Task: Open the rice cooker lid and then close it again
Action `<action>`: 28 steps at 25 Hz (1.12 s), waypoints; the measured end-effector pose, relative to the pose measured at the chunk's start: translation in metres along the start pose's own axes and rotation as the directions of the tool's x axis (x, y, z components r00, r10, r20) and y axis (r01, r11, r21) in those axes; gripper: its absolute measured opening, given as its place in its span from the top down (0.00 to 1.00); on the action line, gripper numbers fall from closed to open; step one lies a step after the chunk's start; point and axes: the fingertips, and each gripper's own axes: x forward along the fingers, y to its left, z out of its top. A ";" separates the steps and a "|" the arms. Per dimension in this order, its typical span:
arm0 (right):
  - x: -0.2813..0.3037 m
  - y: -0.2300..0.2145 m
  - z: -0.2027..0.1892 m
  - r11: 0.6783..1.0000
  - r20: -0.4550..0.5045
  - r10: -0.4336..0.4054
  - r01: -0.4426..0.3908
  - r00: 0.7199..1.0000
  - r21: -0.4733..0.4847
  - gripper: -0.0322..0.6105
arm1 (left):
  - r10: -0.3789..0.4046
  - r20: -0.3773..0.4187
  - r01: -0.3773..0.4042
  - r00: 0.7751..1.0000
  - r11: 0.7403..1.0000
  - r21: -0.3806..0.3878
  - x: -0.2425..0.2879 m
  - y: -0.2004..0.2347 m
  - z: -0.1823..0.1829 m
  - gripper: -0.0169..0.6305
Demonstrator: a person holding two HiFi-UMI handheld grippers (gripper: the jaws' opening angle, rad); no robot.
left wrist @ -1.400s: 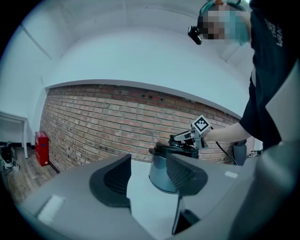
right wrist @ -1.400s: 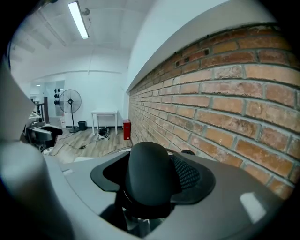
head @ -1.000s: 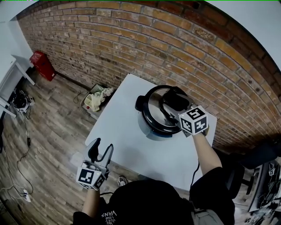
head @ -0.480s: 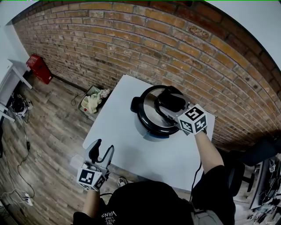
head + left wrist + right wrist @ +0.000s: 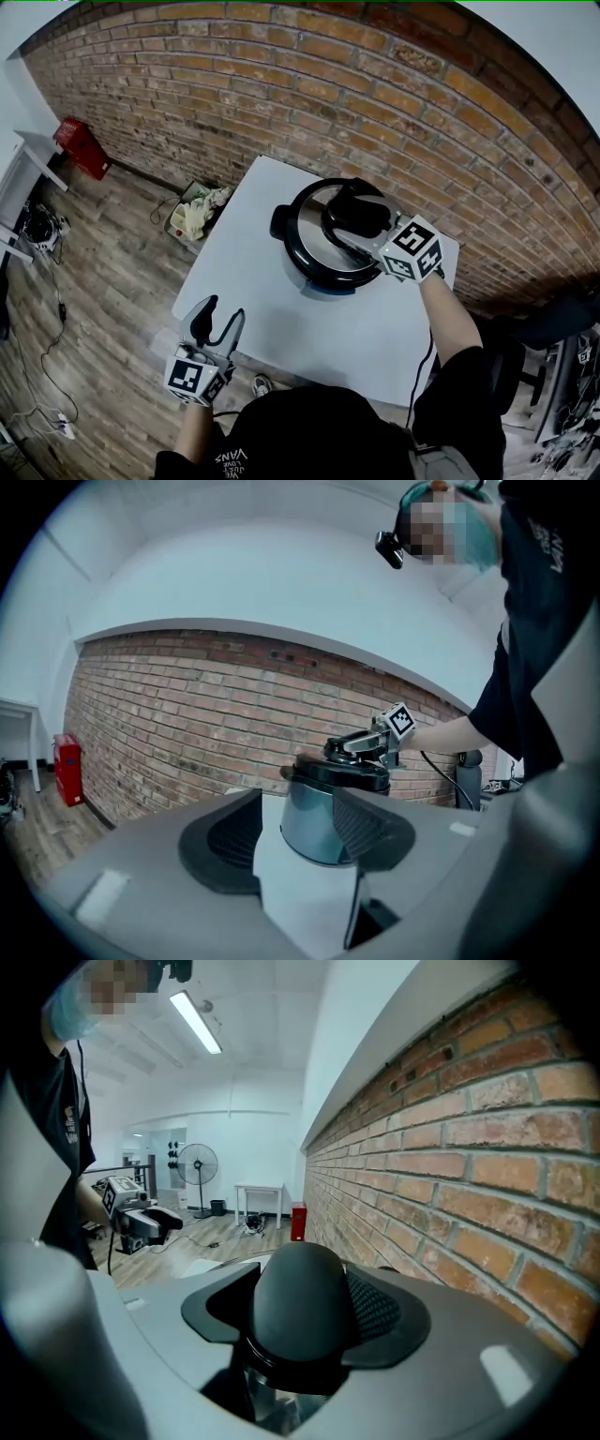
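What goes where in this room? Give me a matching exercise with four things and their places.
Things: 1 lid handle; 2 left gripper; 3 red box; 4 rice cooker.
Places: a on the floor by the brick wall; b on the white table; c between the right gripper's jaws; d off the table's near edge, open and empty.
Pairs: 1c, 2d, 3a, 4b.

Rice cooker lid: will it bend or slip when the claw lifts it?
Probably stiff and fairly heavy: the lid looks like shiny metal with a black rim. The right claw clamps its rounded black handle, which looks smooth, so it might slip.
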 end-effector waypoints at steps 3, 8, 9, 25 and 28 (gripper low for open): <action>0.000 0.002 0.000 0.997 0.006 0.068 -0.068 0.998 -0.031 0.50 | -0.021 -0.013 0.021 1.000 1.000 0.020 0.005 -0.007 -0.002 0.64; 0.001 0.005 -0.001 0.983 0.008 0.167 -0.166 0.986 -0.079 0.50 | -0.038 -0.040 0.039 0.998 0.999 0.025 0.012 -0.016 -0.005 0.64; 0.001 0.006 -0.001 0.979 0.009 0.186 -0.184 0.983 -0.091 0.50 | -0.042 -0.047 0.043 0.998 0.999 0.028 0.013 -0.017 -0.005 0.64; -0.022 -0.001 0.011 0.995 0.112 0.074 -0.065 0.991 -0.077 0.49 | -0.058 -0.039 0.060 0.998 0.997 0.048 0.012 -0.022 0.002 0.64; -0.047 -0.001 0.026 0.999 0.193 -0.011 0.020 0.981 -0.042 0.49 | -0.074 -0.035 0.075 0.997 0.996 0.054 0.009 -0.024 0.003 0.64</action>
